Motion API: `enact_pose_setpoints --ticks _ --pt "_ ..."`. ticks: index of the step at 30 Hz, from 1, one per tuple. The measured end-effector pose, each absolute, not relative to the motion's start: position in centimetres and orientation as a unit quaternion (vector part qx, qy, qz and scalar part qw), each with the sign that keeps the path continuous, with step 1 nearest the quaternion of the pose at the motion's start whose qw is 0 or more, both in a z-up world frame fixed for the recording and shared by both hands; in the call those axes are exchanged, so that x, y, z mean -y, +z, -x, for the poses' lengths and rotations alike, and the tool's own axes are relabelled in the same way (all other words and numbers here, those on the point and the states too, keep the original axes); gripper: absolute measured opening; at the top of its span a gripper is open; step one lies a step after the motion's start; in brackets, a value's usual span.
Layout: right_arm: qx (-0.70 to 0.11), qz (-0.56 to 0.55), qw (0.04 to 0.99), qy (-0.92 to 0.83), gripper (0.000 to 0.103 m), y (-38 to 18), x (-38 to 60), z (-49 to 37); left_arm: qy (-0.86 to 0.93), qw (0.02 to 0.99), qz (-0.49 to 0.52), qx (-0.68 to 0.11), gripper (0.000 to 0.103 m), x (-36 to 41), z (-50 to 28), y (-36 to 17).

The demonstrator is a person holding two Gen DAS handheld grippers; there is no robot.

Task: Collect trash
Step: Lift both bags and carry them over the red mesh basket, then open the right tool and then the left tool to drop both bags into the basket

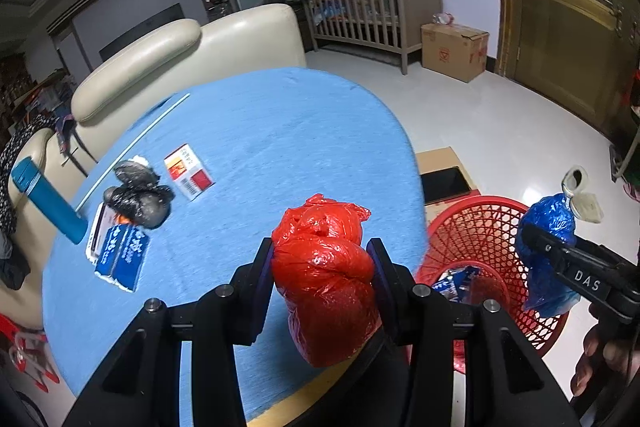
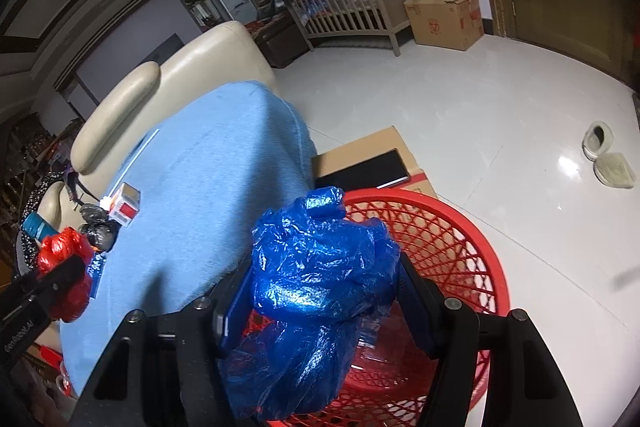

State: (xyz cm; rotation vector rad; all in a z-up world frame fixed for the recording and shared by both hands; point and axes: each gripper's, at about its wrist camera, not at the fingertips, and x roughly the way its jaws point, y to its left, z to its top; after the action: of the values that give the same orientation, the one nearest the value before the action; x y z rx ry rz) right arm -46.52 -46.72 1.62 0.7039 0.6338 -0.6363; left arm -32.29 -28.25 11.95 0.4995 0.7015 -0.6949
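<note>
left gripper (image 1: pixel 322 263) angled down clamping red bag (image 1: pixel 324 279) over table (image 1: pixel 280 131), right gripper (image 2: pixel 324 291) clamping blue bag (image 2: pixel 316 279) above basket (image 2: pixel 460 247)

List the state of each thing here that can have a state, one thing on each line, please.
Left tongs: shut on the red bag.
Right tongs: shut on the blue bag.
Red bag: crumpled, held over the table edge.
Blue bag: crumpled, held above the basket.
Red basket: upright on the floor, some trash already inside.
Black bag: crumpled, lying on the blue table.
Red-and-white box: closed, lying flat.
</note>
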Motion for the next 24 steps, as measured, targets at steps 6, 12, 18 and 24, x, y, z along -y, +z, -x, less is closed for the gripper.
enact_pose_setpoints --ticks 6,12,18,24 --pt "-0.31 -0.338 0.832 -0.312 0.068 0.5 47.6 47.6 -0.348 0.841 -0.251 -0.331 0.047 30.1 33.5 11.6" --pt "-0.327 -0.342 0.821 -0.321 0.068 -0.8 48.3 48.5 -0.36 0.831 -0.261 -0.333 0.047 31.4 34.4 11.1" --pt "-0.352 -0.34 0.812 -0.319 0.068 -2.2 48.4 48.6 -0.371 0.824 -0.269 -0.334 0.047 32.6 35.3 10.6" --pt "-0.369 -0.338 0.806 -0.317 0.068 -3.2 48.4 48.7 -0.378 0.817 -0.278 -0.336 0.047 33.6 36.0 10.0"
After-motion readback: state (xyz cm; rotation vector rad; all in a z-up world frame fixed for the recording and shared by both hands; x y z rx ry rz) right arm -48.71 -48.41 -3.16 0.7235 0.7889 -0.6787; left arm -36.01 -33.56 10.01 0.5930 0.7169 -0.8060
